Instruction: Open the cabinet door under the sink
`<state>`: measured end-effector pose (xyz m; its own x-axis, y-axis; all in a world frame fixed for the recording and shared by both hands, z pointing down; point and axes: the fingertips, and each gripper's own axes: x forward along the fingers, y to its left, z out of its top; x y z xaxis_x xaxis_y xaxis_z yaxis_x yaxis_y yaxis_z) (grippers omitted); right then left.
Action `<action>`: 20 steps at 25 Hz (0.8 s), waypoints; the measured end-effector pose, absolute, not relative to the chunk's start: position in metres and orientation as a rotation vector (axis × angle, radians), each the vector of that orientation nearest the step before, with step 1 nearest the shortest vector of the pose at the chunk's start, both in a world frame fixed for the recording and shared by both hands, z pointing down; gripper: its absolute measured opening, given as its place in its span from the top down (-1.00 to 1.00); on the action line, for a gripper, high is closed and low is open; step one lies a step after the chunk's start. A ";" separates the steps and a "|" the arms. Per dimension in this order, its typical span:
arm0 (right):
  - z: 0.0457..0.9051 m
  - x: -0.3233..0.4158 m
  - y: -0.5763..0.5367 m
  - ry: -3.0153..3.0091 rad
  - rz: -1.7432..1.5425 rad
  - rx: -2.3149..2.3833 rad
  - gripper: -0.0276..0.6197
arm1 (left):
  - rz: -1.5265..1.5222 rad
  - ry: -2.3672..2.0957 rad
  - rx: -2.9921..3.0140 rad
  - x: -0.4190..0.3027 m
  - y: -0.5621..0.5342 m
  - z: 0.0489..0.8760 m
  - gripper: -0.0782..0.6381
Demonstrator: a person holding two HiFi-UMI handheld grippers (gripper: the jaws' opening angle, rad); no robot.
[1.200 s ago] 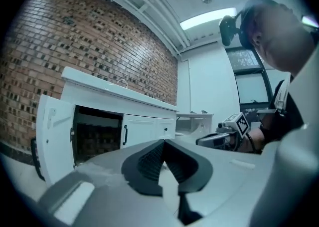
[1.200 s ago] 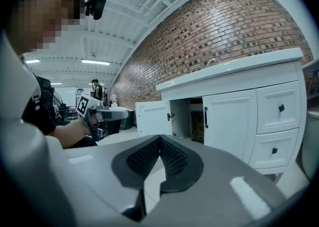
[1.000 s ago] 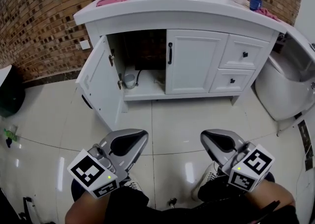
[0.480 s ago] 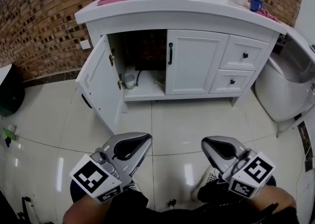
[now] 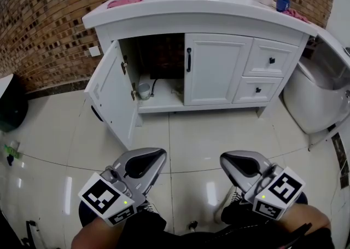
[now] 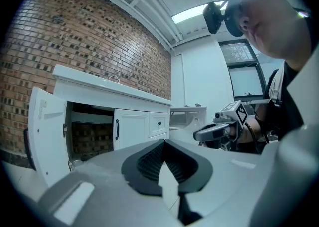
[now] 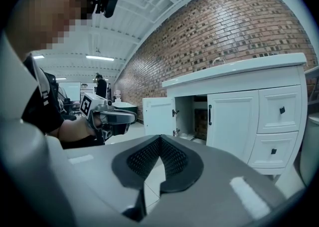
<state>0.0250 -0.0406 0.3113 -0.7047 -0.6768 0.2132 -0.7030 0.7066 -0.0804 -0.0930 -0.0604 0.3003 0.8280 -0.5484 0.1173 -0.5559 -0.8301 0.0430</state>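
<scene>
The white vanity cabinet [image 5: 219,23] stands under the sink against the brick wall. Its left door [image 5: 112,93] is swung wide open toward the left, and the dark inside with a pipe shows behind it. The right door [image 5: 216,68] with its black handle [image 5: 188,59] is closed. My left gripper [image 5: 156,157] and right gripper [image 5: 227,160] hover side by side over the floor tiles, well short of the cabinet. Both are shut with nothing between the jaws. The open door [image 6: 47,136] also shows in the left gripper view, and the open door [image 7: 158,116] in the right gripper view.
Two closed drawers [image 5: 270,59] fill the cabinet's right side. A white fixture [image 5: 317,97] stands at the right and a dark bin [image 5: 11,110] at the left. On the counter lie a pink cloth [image 5: 124,1], a bottle and a blue cup [image 5: 283,3].
</scene>
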 end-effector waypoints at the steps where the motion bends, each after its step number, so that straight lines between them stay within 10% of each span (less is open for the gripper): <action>1: 0.311 0.024 -0.041 -2.743 0.221 1.115 0.89 | 0.153 -0.888 2.930 -0.093 -0.061 0.300 0.76; 20: 0.313 0.023 -0.044 -2.739 0.241 1.125 0.89 | 0.153 -0.900 2.925 -0.095 -0.062 0.301 0.76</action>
